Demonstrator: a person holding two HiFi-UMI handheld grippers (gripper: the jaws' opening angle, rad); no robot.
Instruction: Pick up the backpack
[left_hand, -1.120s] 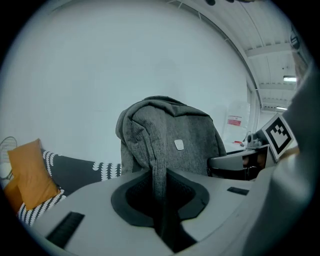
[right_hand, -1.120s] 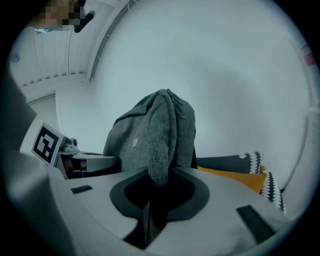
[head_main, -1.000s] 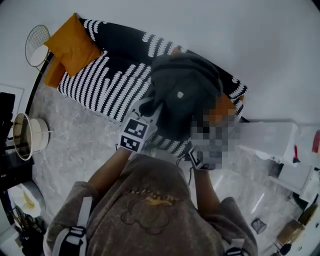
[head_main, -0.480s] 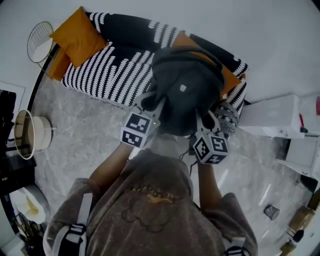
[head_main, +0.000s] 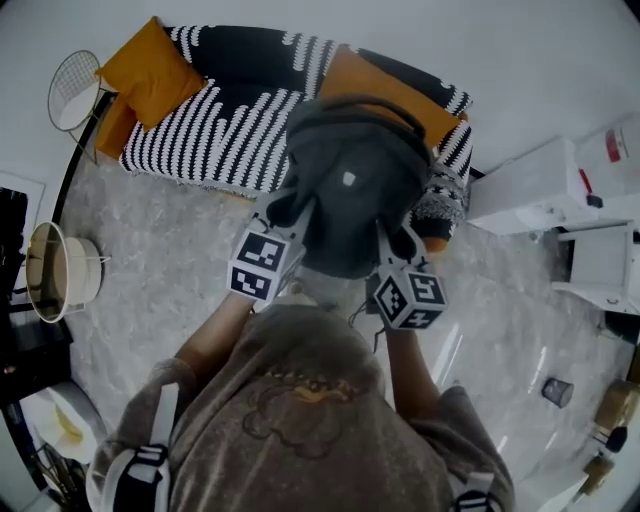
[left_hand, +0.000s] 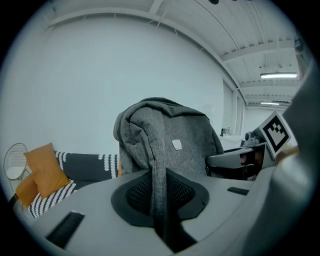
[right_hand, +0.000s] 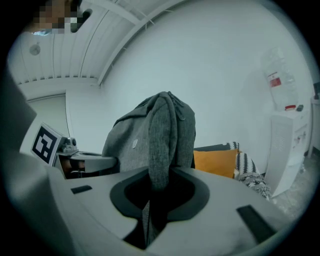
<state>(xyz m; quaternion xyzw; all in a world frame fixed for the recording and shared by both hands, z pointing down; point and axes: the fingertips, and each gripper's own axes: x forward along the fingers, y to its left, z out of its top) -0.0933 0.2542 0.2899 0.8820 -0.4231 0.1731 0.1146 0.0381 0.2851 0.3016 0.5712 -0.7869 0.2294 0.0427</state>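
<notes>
- Grey fabric backpack (head_main: 350, 200) is up in the air, hanging between the two grippers and resting on no surface.
- In the head view it covers the front edge of the black-and-white patterned sofa (head_main: 225, 135) towards the sofa's right end, and the lower part of the bag is over the grey marbled floor (head_main: 150, 260).
- Left gripper (head_main: 300, 215): jaws narrow and clamped on a grey webbing strap (left_hand: 159, 185) of the backpack. The strap runs up out of the jaw gap to the bag body (left_hand: 175, 140).
- Right gripper (head_main: 392, 238): jaws narrow and pinched on a thick fold of the backpack's grey fabric (right_hand: 160, 150), with more fabric hanging down into the gap.
- The grippers sit either side of the bag's lower half, left one at the left side and right one at the right side, marker cubes facing up.
- Small pale tag (head_main: 348, 180) sits in the middle of the bag's face.
- Orange square cushion (head_main: 150, 75) lies at the sofa's left end, and a second orange cushion (head_main: 385, 90) is behind the bag at the right end.
- Round wire side table (head_main: 72, 90) stands just off the sofa's left end.
- White cabinet (head_main: 520, 185) stands right of the sofa.
- Person's grey printed shirt (head_main: 300, 420) fills the bottom of the head view.
</notes>
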